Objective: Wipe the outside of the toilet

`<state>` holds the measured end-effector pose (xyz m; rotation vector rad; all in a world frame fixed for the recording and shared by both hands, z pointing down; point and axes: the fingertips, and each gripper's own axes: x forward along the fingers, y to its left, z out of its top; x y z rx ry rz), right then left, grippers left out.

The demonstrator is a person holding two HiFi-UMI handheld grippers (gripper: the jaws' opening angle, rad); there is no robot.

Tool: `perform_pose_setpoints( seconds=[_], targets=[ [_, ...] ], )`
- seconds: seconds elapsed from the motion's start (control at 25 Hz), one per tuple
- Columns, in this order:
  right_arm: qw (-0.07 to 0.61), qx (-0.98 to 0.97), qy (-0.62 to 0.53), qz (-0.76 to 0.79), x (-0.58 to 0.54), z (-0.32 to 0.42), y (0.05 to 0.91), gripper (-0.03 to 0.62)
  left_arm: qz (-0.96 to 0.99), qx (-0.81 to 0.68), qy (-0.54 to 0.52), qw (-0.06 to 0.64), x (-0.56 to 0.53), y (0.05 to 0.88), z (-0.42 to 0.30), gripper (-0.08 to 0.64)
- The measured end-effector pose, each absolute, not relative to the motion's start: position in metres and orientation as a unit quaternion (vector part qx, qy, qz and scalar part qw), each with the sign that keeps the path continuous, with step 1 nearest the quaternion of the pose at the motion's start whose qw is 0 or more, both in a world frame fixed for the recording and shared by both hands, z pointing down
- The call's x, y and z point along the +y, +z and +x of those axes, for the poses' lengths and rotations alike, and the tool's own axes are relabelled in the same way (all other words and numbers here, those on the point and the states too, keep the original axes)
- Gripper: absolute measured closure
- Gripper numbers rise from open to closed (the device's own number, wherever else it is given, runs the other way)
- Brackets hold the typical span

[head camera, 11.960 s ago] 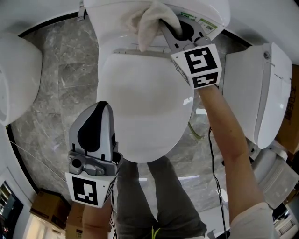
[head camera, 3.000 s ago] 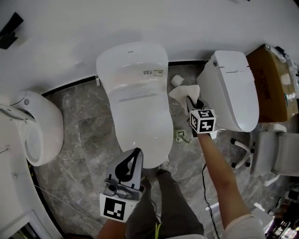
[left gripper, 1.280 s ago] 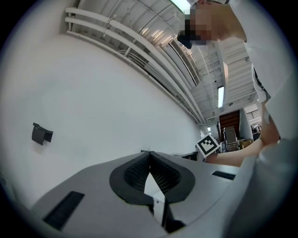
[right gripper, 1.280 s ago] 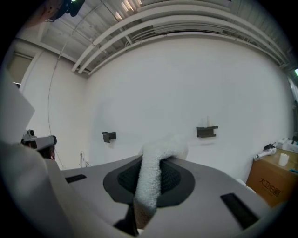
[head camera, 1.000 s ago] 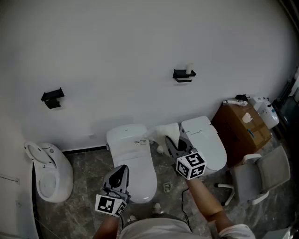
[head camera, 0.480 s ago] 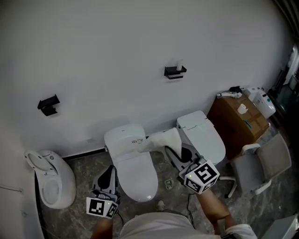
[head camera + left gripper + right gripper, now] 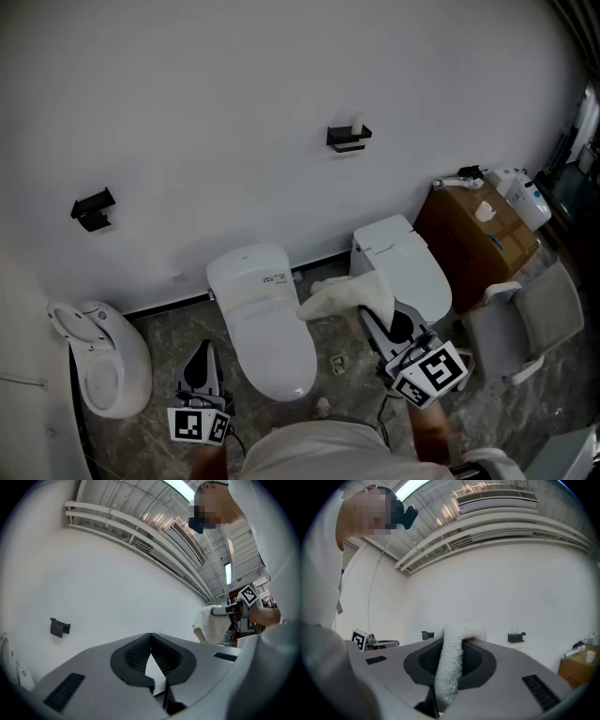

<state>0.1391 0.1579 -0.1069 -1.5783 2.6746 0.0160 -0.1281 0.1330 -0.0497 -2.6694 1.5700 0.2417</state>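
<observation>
A white toilet [image 7: 261, 314] with its lid down stands against the wall in the head view. My right gripper [image 7: 372, 316] hovers to its right, above the floor, shut on a white cloth [image 7: 345, 294] that droops toward the toilet. In the right gripper view the cloth [image 7: 451, 667] hangs pinched between the jaws of that gripper [image 7: 457, 643], which points up at the wall. My left gripper [image 7: 200, 355] is low at the toilet's front left, apart from it. In the left gripper view this gripper [image 7: 151, 638] is shut with nothing in it.
A second white toilet [image 7: 403, 267] stands right of the first, then a cardboard box [image 7: 478, 234] and a grey chair [image 7: 525, 333]. Another white fixture [image 7: 98, 352] sits at the left. Black brackets [image 7: 92, 206] [image 7: 349, 137] hang on the wall. A small object [image 7: 336, 364] lies on the marble floor.
The view has pulled back and up from the toilet. The right gripper, still holding the cloth, left the tank top and moved right and toward me. The left gripper sank lower.
</observation>
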Motion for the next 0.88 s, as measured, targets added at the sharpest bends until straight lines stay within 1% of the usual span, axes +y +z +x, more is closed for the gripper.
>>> perform_pose_setpoints(
  seconds=[0.08, 0.24, 0.36, 0.68, 0.88],
  targets=[
    [0.034, 0.851, -0.003, -0.524, 0.157, 0.150, -0.109, 0.522, -0.857, 0.511, 0.072, 0.020, 0.134, -0.049, -0.133, 0.543],
    [0.037, 0.832, 0.003, -0.554, 0.149, 0.159, -0.106, 0.522, -0.847, 0.526, 0.067, 0.037, 0.139, -0.054, -0.146, 0.543],
    [0.051, 0.827, 0.006, -0.560, 0.139, 0.161, -0.108, 0.522, -0.842, 0.534, 0.068, 0.047, 0.141, -0.057, -0.149, 0.543],
    [0.072, 0.845, -0.004, -0.530, 0.124, 0.135, -0.109, 0.522, -0.838, 0.539, 0.063, 0.049, 0.146, -0.054, -0.156, 0.543],
    [0.058, 0.861, -0.003, -0.505, 0.115, 0.116, -0.107, 0.522, -0.835, 0.545, 0.060, 0.044, 0.145, -0.048, -0.159, 0.543]
  ],
)
